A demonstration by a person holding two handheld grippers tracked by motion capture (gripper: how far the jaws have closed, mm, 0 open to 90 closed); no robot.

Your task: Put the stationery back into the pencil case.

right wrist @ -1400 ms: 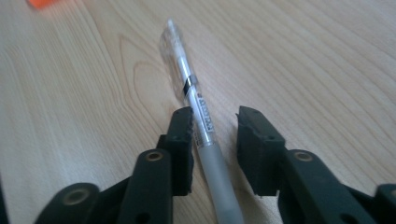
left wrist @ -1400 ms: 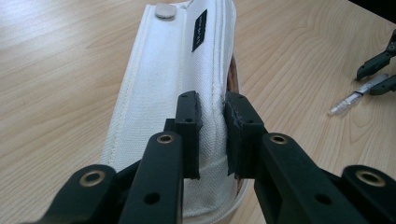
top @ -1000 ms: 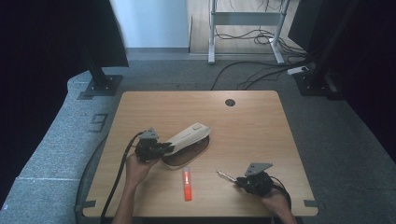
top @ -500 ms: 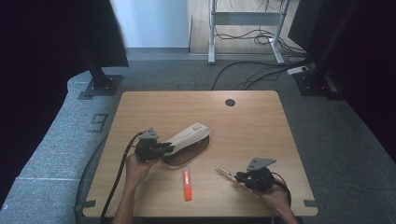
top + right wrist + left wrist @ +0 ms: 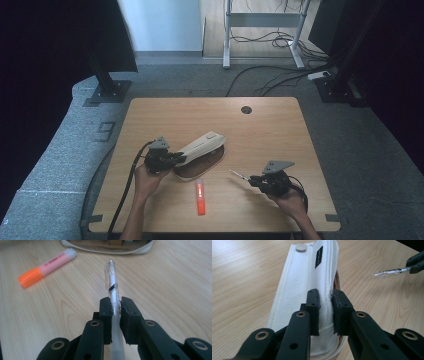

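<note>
Pencil case (image 5: 200, 147) at tabletop (image 5: 270, 135) centre is pinched open by left claw (image 5: 325, 312). Pen (image 5: 111, 288) is clamped in right claw (image 5: 115, 306), at 4 o'clock of the case; it is best fed tip-first, level with the opening.

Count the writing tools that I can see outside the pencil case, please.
2. A clear pen is clamped in the right claw; an orange highlighter lies on the table. The pencil case may hide more.
</note>
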